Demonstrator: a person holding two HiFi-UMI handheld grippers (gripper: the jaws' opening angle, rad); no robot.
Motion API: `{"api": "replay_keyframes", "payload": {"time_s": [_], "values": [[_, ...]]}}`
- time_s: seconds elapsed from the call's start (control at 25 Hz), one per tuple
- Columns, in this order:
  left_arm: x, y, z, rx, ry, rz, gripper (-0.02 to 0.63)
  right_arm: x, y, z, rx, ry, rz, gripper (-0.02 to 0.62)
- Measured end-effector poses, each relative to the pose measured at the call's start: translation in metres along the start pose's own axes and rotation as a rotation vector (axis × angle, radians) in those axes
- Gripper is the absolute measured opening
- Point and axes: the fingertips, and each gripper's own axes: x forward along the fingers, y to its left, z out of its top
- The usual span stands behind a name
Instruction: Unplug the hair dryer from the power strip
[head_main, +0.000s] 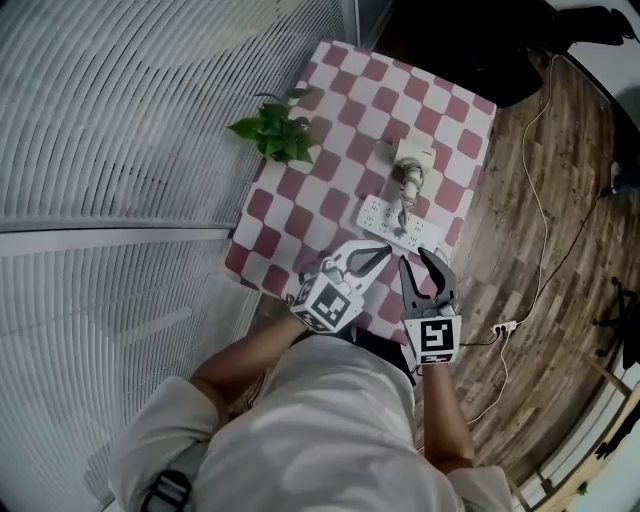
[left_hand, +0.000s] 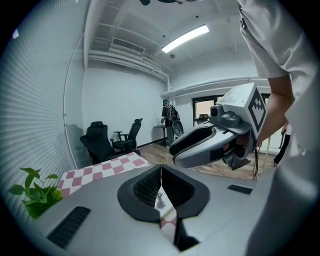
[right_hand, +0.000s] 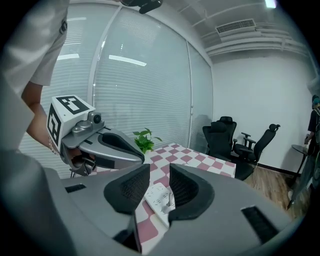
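A white power strip (head_main: 398, 224) lies on a bench (head_main: 340, 90) with a red and white checked cloth. Everything here is told from that power strip.

The hair dryer (head_main: 412, 168) is white. It lies on the bench just past the power strip, on the side away from the person. Its cord (head_main: 404, 200) runs down to the power strip and its plug is still in there.

The left gripper (left_hand: 161, 182) is near the power strip, on the person's side of it and a bit to the left. Its fingers (left_hand: 145, 187) are pressed together with nothing in them.

The right gripper (right_hand: 159, 185) is just beside the left one, also on the person's side of the power strip. Its fingers (right_hand: 127, 187) are held wide apart. You can see the power strip through the gap, but the fingers do not touch it and hold nothing.

A small green plant (head_main: 275, 132) sits well to the left of the power strip, at the bench's edge. To the right of the power strip is a wood floor (head_main: 560, 300) with a thin white cable (head_main: 545, 215) on it.
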Motion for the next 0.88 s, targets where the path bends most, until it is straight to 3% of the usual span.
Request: {"api": "replay_keyframes", "payload": {"time_s": [0.56, 0.88], "values": [[0.033, 0.017, -0.074, -0.025, 0.144, 0.012, 0.032, 0.045, -0.013, -0.064, -0.002, 0.107, 0.02, 0.121], [0.051, 0.012, -0.115, 0.037, 0.234, -0.028, 0.032, 0.07, -0.014, -0.099, -0.002, 0.172, 0.029, 0.121]]}}
